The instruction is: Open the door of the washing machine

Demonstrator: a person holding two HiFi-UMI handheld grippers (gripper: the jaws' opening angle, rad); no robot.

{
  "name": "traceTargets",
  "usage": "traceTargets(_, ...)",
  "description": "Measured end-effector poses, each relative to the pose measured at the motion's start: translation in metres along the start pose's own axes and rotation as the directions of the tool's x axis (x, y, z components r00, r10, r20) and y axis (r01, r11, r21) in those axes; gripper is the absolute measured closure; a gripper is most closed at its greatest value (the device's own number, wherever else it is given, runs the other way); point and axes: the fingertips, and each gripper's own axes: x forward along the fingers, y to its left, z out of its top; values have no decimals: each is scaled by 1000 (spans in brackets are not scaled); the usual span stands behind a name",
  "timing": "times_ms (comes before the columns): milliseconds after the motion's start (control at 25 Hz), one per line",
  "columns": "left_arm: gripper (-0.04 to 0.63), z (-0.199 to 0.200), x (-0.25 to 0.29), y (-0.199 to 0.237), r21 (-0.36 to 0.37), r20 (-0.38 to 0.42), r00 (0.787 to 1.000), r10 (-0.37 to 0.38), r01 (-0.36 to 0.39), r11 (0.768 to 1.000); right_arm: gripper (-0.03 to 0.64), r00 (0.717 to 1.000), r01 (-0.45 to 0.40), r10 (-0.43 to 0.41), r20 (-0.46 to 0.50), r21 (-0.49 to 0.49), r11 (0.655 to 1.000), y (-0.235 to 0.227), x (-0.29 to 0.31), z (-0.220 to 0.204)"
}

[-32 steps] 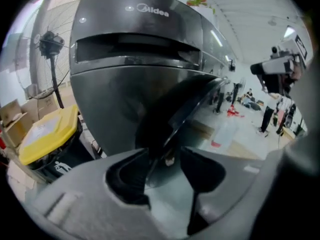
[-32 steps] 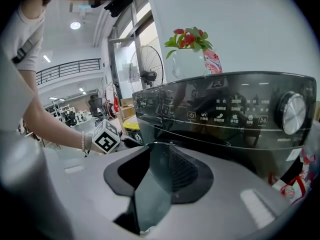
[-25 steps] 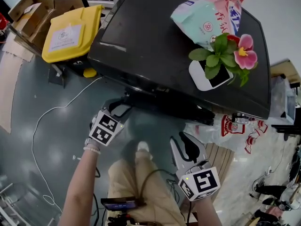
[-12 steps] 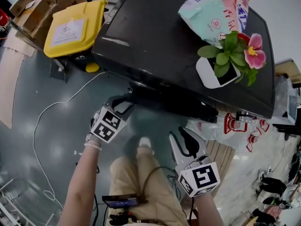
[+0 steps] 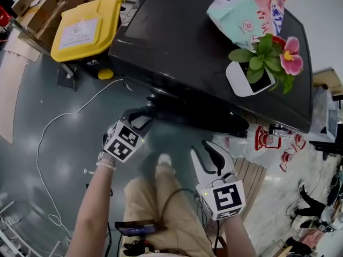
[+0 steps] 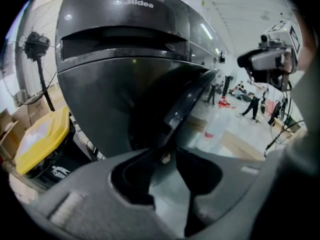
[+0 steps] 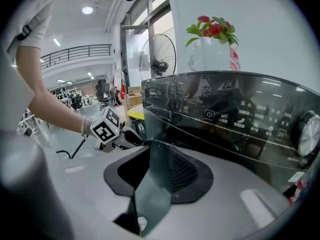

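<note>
The black washing machine fills the top of the head view, and its round door stands ajar below the front edge. My left gripper is at the door's left rim. In the left gripper view the door's edge runs down between the jaws of my left gripper, which have just been closing and now pinch that edge. My right gripper hangs lower, in front of the door, open with nothing between its fingers. From its own view my right gripper faces the control panel.
A yellow bin and cardboard boxes stand left of the machine. A potted flower and a plastic bag rest on its top. A white cable crosses the floor. My leg and shoe are below the door.
The left jaws have narrowed onto the door's edge. The right gripper has rolled so its marker cube faces up more squarely. Neither hand has shifted much.
</note>
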Motion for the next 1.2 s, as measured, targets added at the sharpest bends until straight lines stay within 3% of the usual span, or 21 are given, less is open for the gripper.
traceTargets(240, 472, -13, -6, -14, -4, -14, 1000, -5, 5, 1000, 512, 997, 2, -7, -73, -62, 998, 11, 5, -4)
traceTargets(640, 489, -41, -30, -55, -46, -60, 996, -59, 57, 997, 512, 990, -89, 65, -125, -196, 977, 36, 21, 0)
traceTargets(760, 515, -42, -44, -71, -32, -64, 996, -67, 65, 997, 512, 980, -151, 103, -170, -301, 942, 47, 24, -5)
traceTargets(880, 561, -32, -66, -79, -58, -12, 999, -44, 43, 997, 512, 963, -212, 127, -238, -377, 902, 60, 26, -16)
traceTargets(1200, 601, 10, -162, -53, -190, 134, 981, 140, -113, 975, 511, 905, -329, 114, -410, -503, 800, 81, 32, -45)
